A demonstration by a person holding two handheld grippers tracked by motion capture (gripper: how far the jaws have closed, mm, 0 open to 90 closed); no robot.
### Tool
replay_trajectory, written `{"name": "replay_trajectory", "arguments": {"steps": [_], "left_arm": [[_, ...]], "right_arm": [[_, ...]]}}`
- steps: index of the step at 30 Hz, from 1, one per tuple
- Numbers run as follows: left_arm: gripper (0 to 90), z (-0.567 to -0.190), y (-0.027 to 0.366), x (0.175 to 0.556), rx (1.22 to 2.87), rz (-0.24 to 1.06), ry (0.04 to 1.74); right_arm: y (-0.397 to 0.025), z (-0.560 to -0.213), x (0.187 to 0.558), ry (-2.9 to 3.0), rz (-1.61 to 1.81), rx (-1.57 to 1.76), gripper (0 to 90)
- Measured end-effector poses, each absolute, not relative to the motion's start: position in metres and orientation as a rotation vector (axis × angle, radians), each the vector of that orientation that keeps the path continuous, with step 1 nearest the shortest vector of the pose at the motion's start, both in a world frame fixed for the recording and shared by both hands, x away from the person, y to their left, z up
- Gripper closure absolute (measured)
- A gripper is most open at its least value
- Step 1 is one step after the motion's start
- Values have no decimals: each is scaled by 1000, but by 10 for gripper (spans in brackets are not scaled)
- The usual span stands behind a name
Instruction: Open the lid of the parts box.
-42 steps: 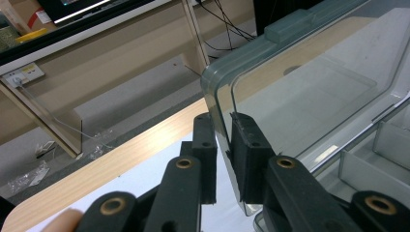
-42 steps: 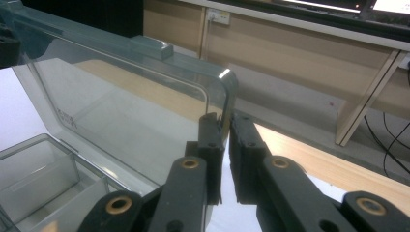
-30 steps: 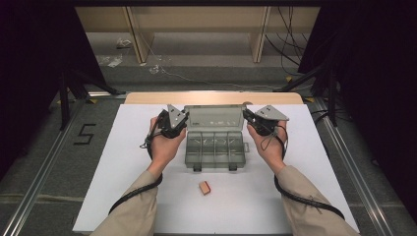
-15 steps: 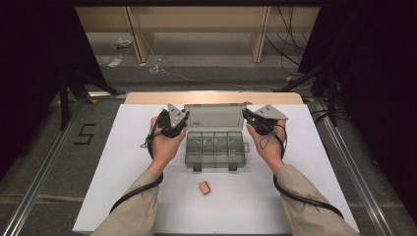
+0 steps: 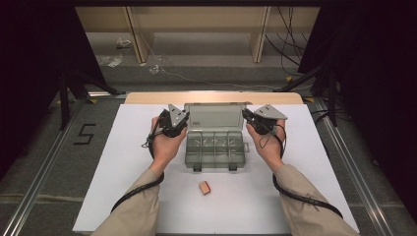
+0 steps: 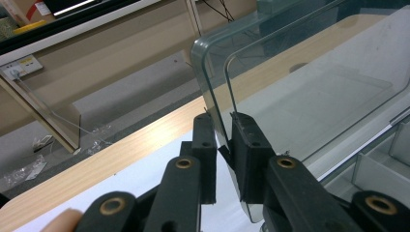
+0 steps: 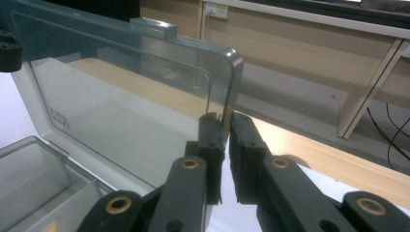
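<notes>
At mid-frame of the high view, my left gripper point(image 5: 178, 119) and right gripper point(image 5: 252, 119) each pinch a side edge of the upright lid point(image 5: 214, 117); its long axis spans between them, above the organizer tray point(image 5: 214, 149).

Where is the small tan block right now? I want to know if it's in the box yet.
Not yet: in the high view the tan block lies on the white table, just in front of the open compartment box, between the person's forearms.

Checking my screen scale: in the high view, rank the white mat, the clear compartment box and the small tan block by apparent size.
1. White mat, by far the largest.
2. Clear compartment box, lid raised, mid-sized.
3. Small tan block, smallest, though it lies nearest the camera.
</notes>
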State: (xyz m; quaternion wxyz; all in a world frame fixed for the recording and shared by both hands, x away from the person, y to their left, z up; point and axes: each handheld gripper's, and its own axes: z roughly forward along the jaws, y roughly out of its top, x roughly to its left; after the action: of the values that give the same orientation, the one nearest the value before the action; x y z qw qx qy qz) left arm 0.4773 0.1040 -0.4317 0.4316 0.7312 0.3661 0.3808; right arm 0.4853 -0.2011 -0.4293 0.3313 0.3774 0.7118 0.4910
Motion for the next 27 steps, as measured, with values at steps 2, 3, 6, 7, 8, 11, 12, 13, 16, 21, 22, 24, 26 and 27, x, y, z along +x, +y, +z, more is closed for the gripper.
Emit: {"name": "replay_trajectory", "arguments": {"steps": [2, 3, 6, 7, 8, 11, 12, 13, 16, 21, 22, 24, 26, 27], "left_arm": [[800, -432, 104, 478, 1826, 949, 914], [800, -432, 104, 478, 1825, 948, 914], [800, -433, 104, 479, 1823, 944, 918], [800, -433, 104, 479, 1822, 944, 919], [800, -433, 104, 479, 1823, 944, 919], [800, -434, 104, 480, 1823, 941, 921], [800, -435, 104, 481, 1822, 940, 922], [800, -435, 104, 481, 1823, 940, 921], [799, -436, 104, 482, 1824, 937, 924], [798, -439, 104, 484, 1825, 930, 931], [798, -439, 104, 484, 1829, 931, 930], [798, -440, 104, 484, 1829, 930, 931], [798, -440, 104, 485, 1830, 928, 933], [798, -440, 104, 485, 1830, 926, 934]], "right_arm": [[-201, -430, 486, 1861, 1282, 989, 847], [-201, -430, 486, 1861, 1282, 991, 847], [-201, -431, 487, 1863, 1281, 992, 847], [-201, -431, 487, 1862, 1282, 992, 847], [-201, -431, 487, 1862, 1282, 995, 847], [-201, -432, 488, 1864, 1280, 997, 847], [-201, -432, 488, 1865, 1280, 997, 847], [-201, -432, 488, 1867, 1279, 997, 846], [-201, -433, 488, 1869, 1278, 999, 846], [-201, -435, 490, 1874, 1276, 1005, 846], [-201, -435, 490, 1874, 1276, 1005, 845], [-201, -435, 490, 1875, 1276, 1009, 845], [-201, -436, 491, 1877, 1275, 1010, 845], [-201, -436, 491, 1878, 1275, 1012, 845]]}}
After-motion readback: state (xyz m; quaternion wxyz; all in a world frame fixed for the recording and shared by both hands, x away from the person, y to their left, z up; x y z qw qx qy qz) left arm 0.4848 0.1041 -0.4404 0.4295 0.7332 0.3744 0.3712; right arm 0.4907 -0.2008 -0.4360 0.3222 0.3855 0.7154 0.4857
